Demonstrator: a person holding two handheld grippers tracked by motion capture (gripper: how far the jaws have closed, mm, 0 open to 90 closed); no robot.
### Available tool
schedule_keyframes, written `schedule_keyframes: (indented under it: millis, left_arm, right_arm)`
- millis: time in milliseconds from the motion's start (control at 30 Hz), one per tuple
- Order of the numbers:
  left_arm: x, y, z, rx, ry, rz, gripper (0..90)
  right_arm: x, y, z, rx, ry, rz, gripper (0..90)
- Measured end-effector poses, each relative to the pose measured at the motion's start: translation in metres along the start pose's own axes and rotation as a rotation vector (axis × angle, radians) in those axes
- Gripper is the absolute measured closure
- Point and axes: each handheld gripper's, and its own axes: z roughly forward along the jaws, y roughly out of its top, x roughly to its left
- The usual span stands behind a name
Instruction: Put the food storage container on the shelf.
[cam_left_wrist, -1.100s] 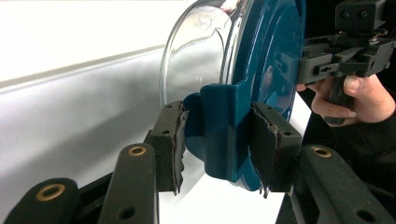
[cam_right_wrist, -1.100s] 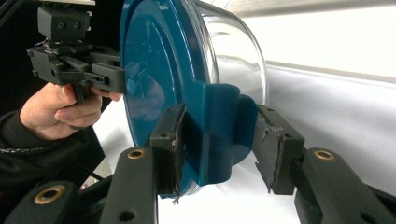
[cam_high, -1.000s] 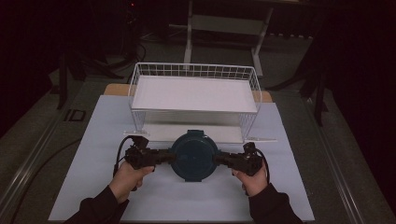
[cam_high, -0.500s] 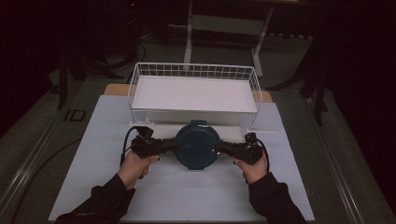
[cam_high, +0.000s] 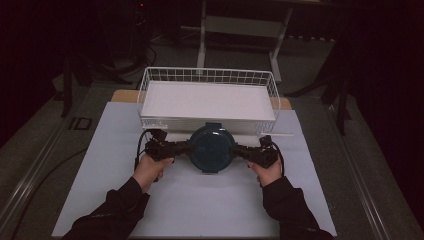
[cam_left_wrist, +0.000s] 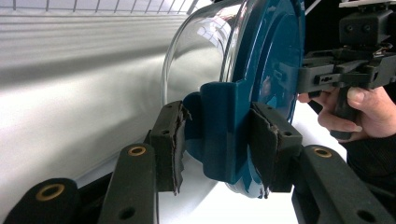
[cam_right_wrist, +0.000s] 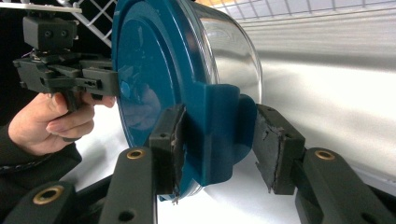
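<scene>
A round glass container (cam_high: 212, 148) with a dark teal lid (cam_left_wrist: 271, 46) sits between my two grippers, just in front of the white wire basket (cam_high: 207, 75). My left gripper (cam_high: 182, 148) is shut on the lid's teal side tab (cam_left_wrist: 219, 135), with both pads against it. On the opposite side my right gripper (cam_high: 241, 150) grips the other tab (cam_right_wrist: 217, 135) the same way. The clear glass bowl (cam_right_wrist: 229, 42) shows under the lid. Whether the container rests on the sheet or hangs just above it, I cannot tell.
The wire basket has a white liner (cam_high: 207, 100) and stands at the far side of a white sheet (cam_high: 200, 210) covering the table. Dark floor, cables and a stand's legs (cam_high: 240, 30) lie beyond the table's edges.
Both hands have carried the container away from the person, toward the basket's near wall. The grip on both tabs looks the same.
</scene>
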Motion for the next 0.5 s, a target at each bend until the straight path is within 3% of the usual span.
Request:
schedule_keyframes:
  millis: [200, 233, 300, 500]
  left_arm:
    - [0.011, 0.001, 0.004, -0.004, 0.005, 0.016, 56.8]
    - [0.014, 0.0, 0.007, -0.017, 0.01, -0.012, 56.8]
    - [0.015, 0.0, 0.008, -0.025, 0.01, -0.024, 56.7]
    - [0.023, -0.001, 0.014, -0.022, 0.016, -0.013, 56.5]
  right_arm:
    - [-0.005, -0.001, 0.006, -0.004, -0.01, 0.004, 55.0]
    - [-0.008, 0.0, 0.011, -0.009, -0.019, 0.007, 54.9]
    - [-0.009, 0.001, 0.013, -0.012, -0.028, 0.0, 54.9]
    - [-0.014, 0.0, 0.017, -0.016, -0.047, 0.006, 54.8]
